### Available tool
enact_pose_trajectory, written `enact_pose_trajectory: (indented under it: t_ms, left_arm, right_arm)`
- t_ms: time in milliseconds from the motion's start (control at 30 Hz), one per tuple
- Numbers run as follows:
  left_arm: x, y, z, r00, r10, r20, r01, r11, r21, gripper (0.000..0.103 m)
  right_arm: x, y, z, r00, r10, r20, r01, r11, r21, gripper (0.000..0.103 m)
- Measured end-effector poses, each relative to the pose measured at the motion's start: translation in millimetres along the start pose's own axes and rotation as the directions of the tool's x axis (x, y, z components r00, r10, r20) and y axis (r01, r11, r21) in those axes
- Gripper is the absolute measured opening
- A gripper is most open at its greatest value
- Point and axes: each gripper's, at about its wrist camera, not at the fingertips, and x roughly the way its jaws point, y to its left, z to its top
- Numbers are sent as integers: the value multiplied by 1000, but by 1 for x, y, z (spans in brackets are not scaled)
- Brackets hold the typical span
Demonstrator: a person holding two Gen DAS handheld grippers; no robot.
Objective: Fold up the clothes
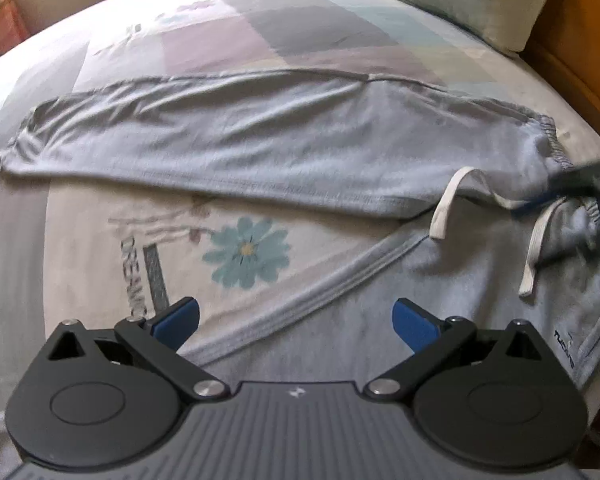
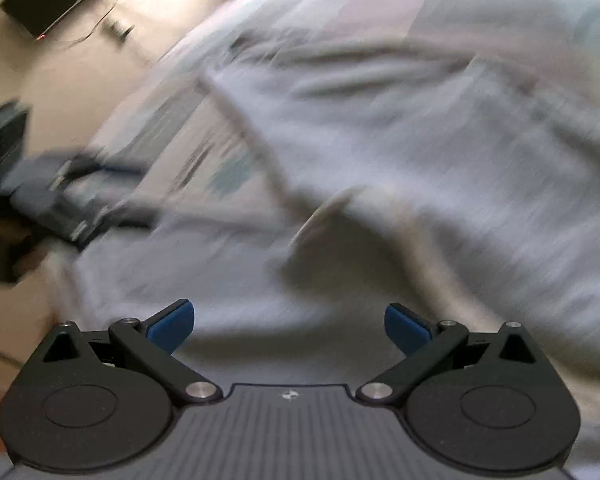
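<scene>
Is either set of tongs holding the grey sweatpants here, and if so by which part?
Nothing is held. The left tongs and right tongs both stand open with nothing between the blue pads, above the sweatpants spread on the bed.

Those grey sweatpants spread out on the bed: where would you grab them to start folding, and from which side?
Probably at the near leg's hem end, close under the open left gripper, coming down from above. The far leg already lies flat and straight across the bedsheet, so lifting the near leg over onto it would halve the grey sweatpants. Avoid the loose white drawstring by the waistband.
</scene>
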Motion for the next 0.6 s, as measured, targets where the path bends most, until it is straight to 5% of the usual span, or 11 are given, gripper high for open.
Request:
enact_pose_trajectory:
  t_ms: [67, 167, 267, 367, 600]
  left_arm:
    - [0, 1, -7, 1000, 1, -7, -1, 1000, -2, 102]
    - [1, 1, -17, 1000, 1, -23, -1, 1000, -6, 102]
    - [0, 6, -28, 998, 17, -55, -19, 999, -29, 102]
    - [-4, 8, -42, 997, 41, -70, -44, 998, -48, 102]
    - [-9, -4, -72, 993, 99, -69, -102, 994, -43, 102]
  right_arm:
    - [-3, -1, 11, 995, -51, 86, 51, 999, -2, 103]
    - [15, -5, 23, 993, -88, 75, 90, 996, -26, 103]
    - [34, -7, 25, 998, 52, -46, -51, 998, 24, 103]
    - [35, 11, 16, 975, 173, -137, -175, 985, -3, 103]
    - [5, 54, -35, 995, -44, -94, 30, 989, -142, 103]
